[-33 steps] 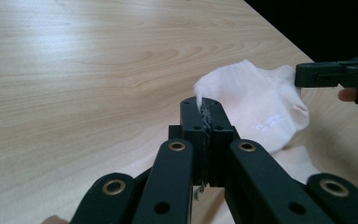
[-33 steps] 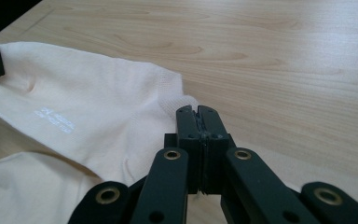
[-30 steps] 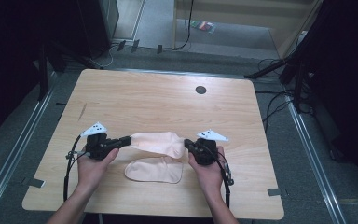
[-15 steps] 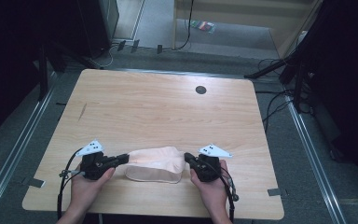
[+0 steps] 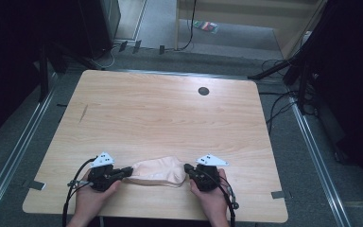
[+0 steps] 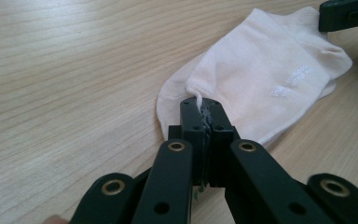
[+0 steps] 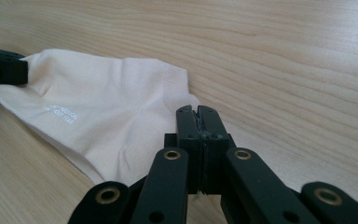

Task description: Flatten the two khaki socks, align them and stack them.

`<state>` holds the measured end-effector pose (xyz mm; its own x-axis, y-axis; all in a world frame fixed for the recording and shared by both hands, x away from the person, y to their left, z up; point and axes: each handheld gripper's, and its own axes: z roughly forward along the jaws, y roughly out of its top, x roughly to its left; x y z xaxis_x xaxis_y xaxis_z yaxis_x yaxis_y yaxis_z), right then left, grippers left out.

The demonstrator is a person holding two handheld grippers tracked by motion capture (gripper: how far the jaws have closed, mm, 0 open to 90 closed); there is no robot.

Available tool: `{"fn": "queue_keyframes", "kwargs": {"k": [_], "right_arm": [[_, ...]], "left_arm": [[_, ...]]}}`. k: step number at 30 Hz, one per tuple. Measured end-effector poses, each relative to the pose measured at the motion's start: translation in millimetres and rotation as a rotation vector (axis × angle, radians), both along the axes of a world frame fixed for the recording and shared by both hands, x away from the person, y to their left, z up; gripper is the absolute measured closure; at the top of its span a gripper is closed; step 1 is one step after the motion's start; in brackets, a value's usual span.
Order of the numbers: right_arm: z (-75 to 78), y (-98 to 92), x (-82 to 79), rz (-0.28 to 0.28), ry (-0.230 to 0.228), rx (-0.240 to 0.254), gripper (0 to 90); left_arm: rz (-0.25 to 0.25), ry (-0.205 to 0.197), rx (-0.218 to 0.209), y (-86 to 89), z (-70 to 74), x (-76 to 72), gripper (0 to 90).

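sock (image 5: pixel 157 170) lies flat near the bench (image 5: pixel 170 113) front edge, between both hands | left gripper (image 5: pixel 125 173) fingers (image 6: pixel 192 121) clenched on one end (fabric pinched) | right gripper (image 5: pixel 187 169) fingers (image 7: pixel 212 122) clenched on the other end

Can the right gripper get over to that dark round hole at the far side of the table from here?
Probably, but not freely. The tabletop between the right gripper and the hole is bare, yet its jaws are shut on the sock, which the left gripper also pinches, so it would drag the sock.
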<state>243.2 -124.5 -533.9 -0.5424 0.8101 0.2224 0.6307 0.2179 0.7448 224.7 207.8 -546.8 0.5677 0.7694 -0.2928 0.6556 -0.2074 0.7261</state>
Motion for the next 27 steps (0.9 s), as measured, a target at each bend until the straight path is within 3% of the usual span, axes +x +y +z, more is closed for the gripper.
{"fn": "queue_keyframes", "kwargs": {"k": [3,7,11,15,19,21,22,25,27], "right_arm": [[1.1,-1.9,-0.9,-0.004,-0.006,0.015,89.7],[9.5,-4.8,-4.2,-0.005,-0.034,0.058,89.7],[12.5,-5.9,-8.9,0.003,-0.031,0.062,89.7],[3.3,-2.6,-9.3,0.005,-0.025,0.021,89.6],[-3.8,-0.5,-6.4,0.004,-0.022,-0.012,89.6],[-6.3,-0.1,-5.5,0.005,-0.010,-0.014,89.3],[-7.2,0.3,-5.2,0.005,-0.010,-0.017,88.2],[-7.6,-1.5,-4.2,0.001,-0.013,0.030,69.0],[-4.0,-2.1,-6.0,-0.024,-0.044,0.046,64.7]], "left_arm": [[0.000,-0.007,-0.010,1.2,0.9,-0.2,90.0],[0.013,-0.032,-0.065,7.6,9.0,-2.0,90.0],[-0.001,-0.023,-0.046,8.6,7.5,-3.0,90.0],[-0.005,-0.003,-0.042,6.3,3.9,-2.3,89.9],[0.012,-0.003,0.013,4.7,-0.2,-1.1,89.8],[0.011,-0.005,0.014,4.3,-0.9,-1.0,89.2],[0.018,-0.007,0.012,4.2,-0.8,-0.6,87.2],[0.048,-0.029,-0.004,4.2,1.8,-0.6,58.6],[0.071,-0.069,-0.031,6.3,8.0,-3.1,53.0]]}}
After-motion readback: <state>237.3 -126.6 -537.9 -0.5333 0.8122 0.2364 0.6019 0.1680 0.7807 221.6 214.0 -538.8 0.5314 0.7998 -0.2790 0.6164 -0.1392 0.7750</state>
